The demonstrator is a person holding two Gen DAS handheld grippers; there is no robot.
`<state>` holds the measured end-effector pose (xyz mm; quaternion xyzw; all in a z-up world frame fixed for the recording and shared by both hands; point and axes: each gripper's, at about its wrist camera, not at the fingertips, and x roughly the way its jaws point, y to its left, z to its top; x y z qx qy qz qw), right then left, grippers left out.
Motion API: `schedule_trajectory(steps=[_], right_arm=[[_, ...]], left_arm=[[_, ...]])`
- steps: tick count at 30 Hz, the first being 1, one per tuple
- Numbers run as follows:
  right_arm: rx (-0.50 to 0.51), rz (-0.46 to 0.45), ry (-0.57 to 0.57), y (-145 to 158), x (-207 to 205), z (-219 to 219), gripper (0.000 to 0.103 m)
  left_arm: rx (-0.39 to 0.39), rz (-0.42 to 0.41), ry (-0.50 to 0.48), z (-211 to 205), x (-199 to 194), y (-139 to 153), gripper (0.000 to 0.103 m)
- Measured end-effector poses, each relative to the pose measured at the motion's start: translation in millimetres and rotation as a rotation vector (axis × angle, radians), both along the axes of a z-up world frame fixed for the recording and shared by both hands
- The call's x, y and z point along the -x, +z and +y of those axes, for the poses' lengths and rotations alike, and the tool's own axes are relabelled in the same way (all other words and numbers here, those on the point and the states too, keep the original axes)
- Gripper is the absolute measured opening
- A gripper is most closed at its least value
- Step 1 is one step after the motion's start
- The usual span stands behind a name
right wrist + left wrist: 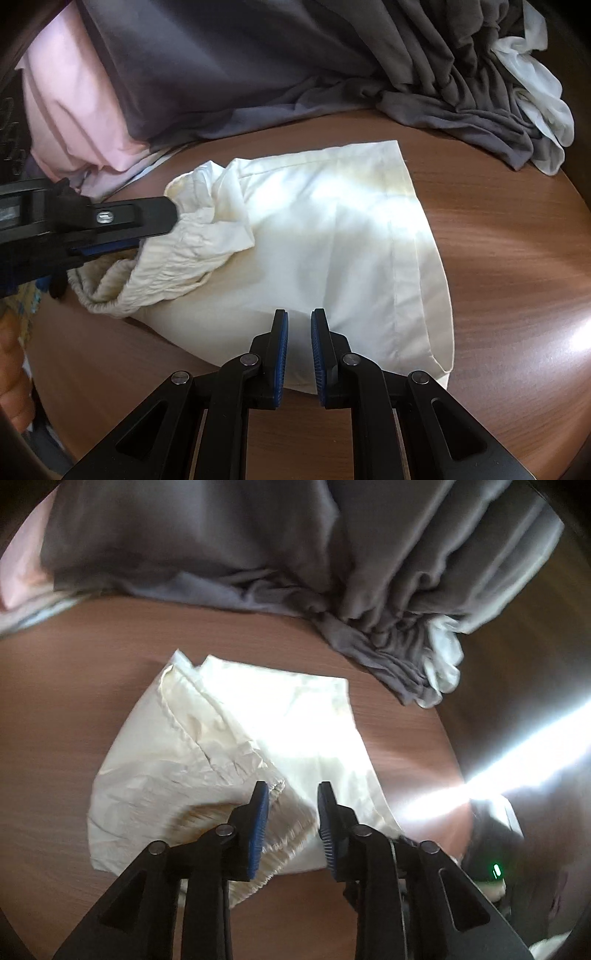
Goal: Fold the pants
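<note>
Cream white pants (325, 229) lie folded on the brown wooden table (498, 221); they also show in the left wrist view (229, 746). Their gathered elastic waistband (155, 273) lies bunched at the left. My left gripper (291, 794) is open and hovers just above the waistband (280, 834); it shows from the side in the right wrist view (147, 221), its tips at the bunched cloth. My right gripper (299, 321) is open with a narrow gap, over the near edge of the pants, holding nothing.
A heap of grey cloth (258, 55) lies along the back of the table, with pink cloth (74, 110) at the left and a white garment (539, 96) at the right. The table edge curves round at the right (576, 229).
</note>
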<state>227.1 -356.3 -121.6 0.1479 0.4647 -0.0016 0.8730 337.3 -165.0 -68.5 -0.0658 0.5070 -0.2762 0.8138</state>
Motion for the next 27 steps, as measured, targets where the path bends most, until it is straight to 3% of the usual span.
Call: schedule_trajectory(steps=[6, 10, 13, 16, 21, 27], right_arm=[[-0.025, -0.025, -0.032, 13.5, 6.1, 0.9, 0.016], [-0.132, -0.085, -0.067, 30.9, 14.7, 4.6, 0.044], [-0.207, -0.123, -0.082, 37.9, 14.9, 11.2, 0.051], [-0.193, -0.094, -0.06, 37.3, 5.2, 23.0, 0.051], [-0.212, -0.121, -0.047, 49.0, 3.3, 29.1, 0.051], [-0.183, -0.029, -0.058, 34.9, 1.3, 29.9, 0.051]], left_arm=[[-0.043, -0.113, -0.035, 33.4, 23.9, 25.7, 0.043], [-0.14, -0.152, -0.009, 59.0, 29.7, 12.8, 0.043], [-0.189, -0.16, -0.011, 68.1, 31.1, 0.4, 0.042], [-0.197, -0.172, -0.067, 66.9, 36.4, -4.0, 0.042], [-0.23, -0.275, -0.186, 40.5, 52.6, 2.0, 0.042], [-0.36, -0.349, -0.243, 10.3, 53.3, -14.7, 0.04]])
